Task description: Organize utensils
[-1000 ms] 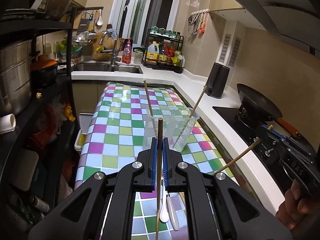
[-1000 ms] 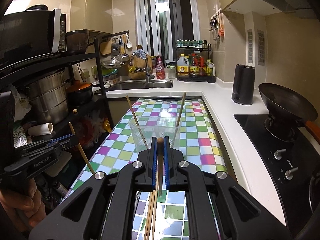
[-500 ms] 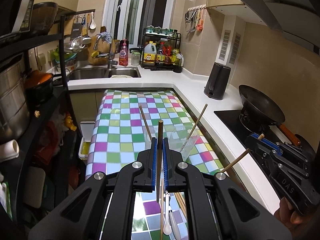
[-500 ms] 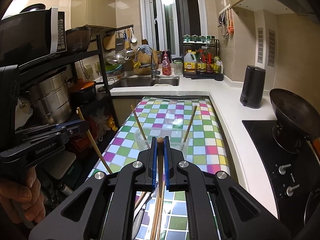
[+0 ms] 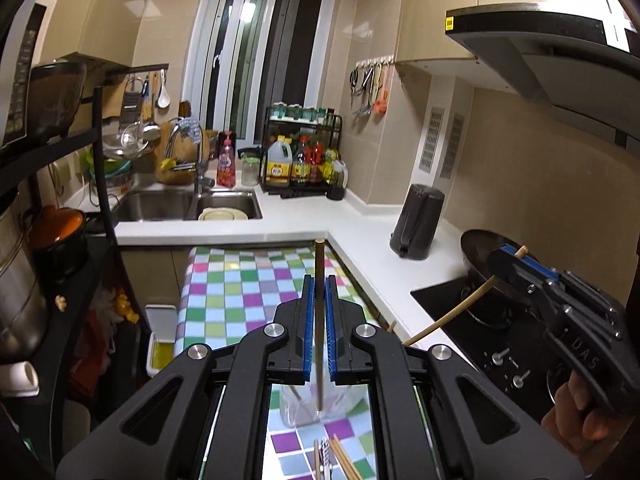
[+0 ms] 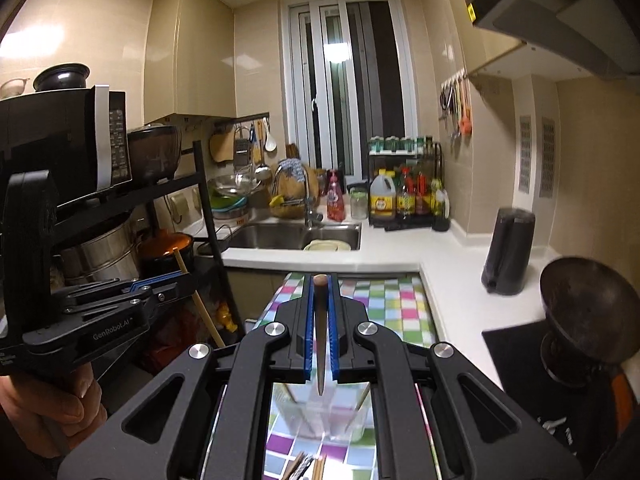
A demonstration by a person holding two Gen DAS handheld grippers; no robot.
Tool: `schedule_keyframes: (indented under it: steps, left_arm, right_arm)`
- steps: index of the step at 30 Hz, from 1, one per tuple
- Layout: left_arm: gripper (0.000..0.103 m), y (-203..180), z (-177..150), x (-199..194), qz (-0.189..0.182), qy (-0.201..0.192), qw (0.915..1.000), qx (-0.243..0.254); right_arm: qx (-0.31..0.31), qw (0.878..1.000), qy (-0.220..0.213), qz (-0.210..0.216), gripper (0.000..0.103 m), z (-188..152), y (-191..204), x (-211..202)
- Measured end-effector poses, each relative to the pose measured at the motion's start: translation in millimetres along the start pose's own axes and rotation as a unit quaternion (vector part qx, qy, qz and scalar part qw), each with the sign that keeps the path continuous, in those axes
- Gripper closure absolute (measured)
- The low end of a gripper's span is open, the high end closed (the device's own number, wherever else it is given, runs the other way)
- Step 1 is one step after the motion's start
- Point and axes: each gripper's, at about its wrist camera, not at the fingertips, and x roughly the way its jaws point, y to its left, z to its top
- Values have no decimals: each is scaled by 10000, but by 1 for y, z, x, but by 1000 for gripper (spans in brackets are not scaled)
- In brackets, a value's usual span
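The left gripper (image 5: 319, 300) points forward and slightly downward, its blue-lined jaws drawn together on a thin wooden chopstick (image 5: 319, 320) that stands upright between them, its top toward 12 o'clock and its lower end toward 6. The right gripper (image 6: 320, 312) has the same pose, jaws clamped on a dark-tipped chopstick (image 6: 320, 340) held upright. In the left wrist view the right gripper sits at about 3 o'clock, with the person's right hand (image 5: 580, 420) wrapped around its handle lower down. In the right wrist view the left gripper lies at 9 o'clock, the left hand (image 6: 52, 408) gripping beneath it at roughly 8 o'clock.
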Motion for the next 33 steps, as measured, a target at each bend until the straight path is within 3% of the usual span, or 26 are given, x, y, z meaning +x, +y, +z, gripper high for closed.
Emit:
schedule_keyframes:
  steps: [10, 16, 26, 27, 29, 31, 33]
  left_arm:
    - [97, -1, -28, 82, -13, 263, 9995, 156]
    - [97, -11, -49, 126, -97, 861, 9956, 358]
    - [97, -15, -75, 164, -9, 1518, 9876, 390]
    - [94, -13, -76, 164, 5, 1532, 9876, 335]
    - [67, -10, -74, 162, 77, 1461, 9890, 239]
    - [63, -8, -71, 149, 121, 1228, 9923, 144]
    - [63, -10, -69, 135, 134, 1010, 9947, 110]
  right_arm:
    - [-67, 9990, 424, -151, 97, -34, -7, 61]
    - [-36, 9966, 808, -133, 97, -64, -17, 93]
    - [147, 9904, 1368, -162, 96, -104, -32, 124]
    - [153, 9898, 1404, -168, 95, -106, -32, 125]
    - [150, 9893, 1434, -215, 91, -108, -33, 125]
    - [205, 9892, 1427, -282, 76, -108, -35, 121]
    - [255, 9896, 1377, -337, 73, -106, -37, 116]
